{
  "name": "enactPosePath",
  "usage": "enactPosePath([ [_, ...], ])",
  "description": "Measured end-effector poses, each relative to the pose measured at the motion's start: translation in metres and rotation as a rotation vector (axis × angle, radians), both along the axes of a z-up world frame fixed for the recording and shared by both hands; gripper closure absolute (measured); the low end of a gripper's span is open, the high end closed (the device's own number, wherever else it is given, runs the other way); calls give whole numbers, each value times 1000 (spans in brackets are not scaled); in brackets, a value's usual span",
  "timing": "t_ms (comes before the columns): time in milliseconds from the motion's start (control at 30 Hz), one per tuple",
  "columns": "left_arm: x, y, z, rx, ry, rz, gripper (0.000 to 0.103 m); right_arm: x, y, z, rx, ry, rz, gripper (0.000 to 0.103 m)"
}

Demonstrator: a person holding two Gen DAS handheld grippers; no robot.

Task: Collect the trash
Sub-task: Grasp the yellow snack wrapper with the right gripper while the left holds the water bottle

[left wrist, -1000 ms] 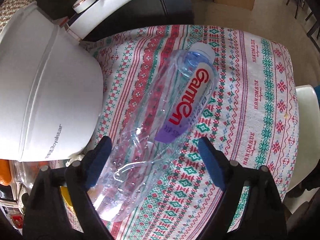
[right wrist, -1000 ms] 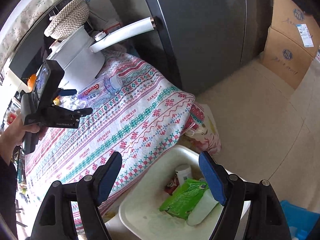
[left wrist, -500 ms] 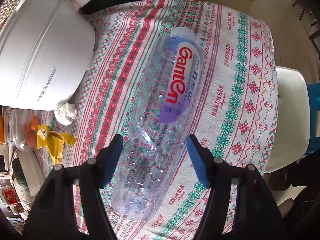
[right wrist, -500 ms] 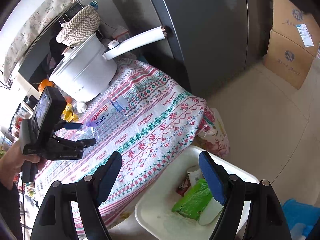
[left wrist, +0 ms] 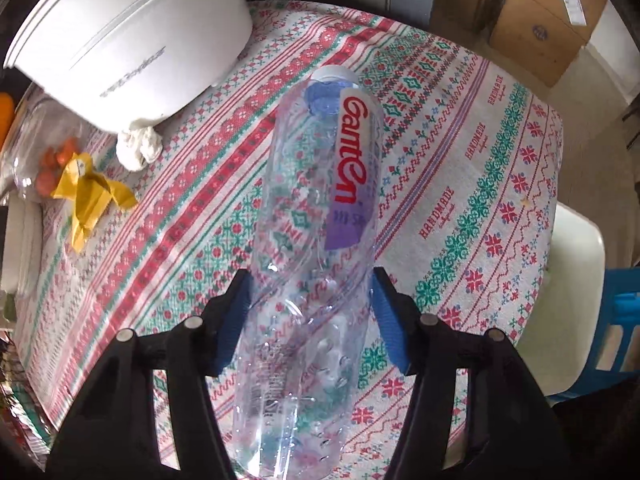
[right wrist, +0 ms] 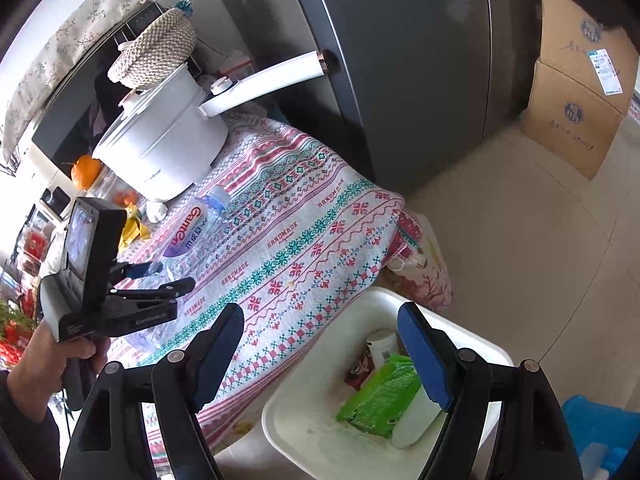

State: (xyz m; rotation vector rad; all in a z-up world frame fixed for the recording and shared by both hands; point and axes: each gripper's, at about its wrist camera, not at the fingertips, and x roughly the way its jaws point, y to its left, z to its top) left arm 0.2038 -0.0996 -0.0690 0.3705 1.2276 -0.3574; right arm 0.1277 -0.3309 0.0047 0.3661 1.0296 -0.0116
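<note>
Bottle (left wrist: 316,248), clear and empty, now sits lengthwise between my left claw's (left wrist: 310,320) blue pads (left wrist: 386,328); they've just been closing from wide apart and press its lower body, cap pointing toward the far edge of the worktop (left wrist: 460,184). That reads as a grip, ready to lift. My right claw (right wrist: 320,356) hangs wide open, holding nothing, above the white bin (right wrist: 304,420) off the worktop's corner.

Clear glossy plastic bottle (left wrist: 316,240); woven patterned tablecloth (left wrist: 460,208); smooth white plastic bin (right wrist: 304,420).
</note>
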Motion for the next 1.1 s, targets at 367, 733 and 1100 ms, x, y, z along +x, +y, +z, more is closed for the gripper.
enactPosePath([
  [367, -76, 164, 65, -335, -71, 342, 42, 15, 79, -6, -37, -29, 146, 22],
  [733, -72, 263, 96, -532, -218, 609, 42, 100, 249, -24, -60, -131, 446, 28],
  [1100, -70, 307, 96, -545, -232, 694, 42, 208, 358, -47, -115, -219, 482, 51],
])
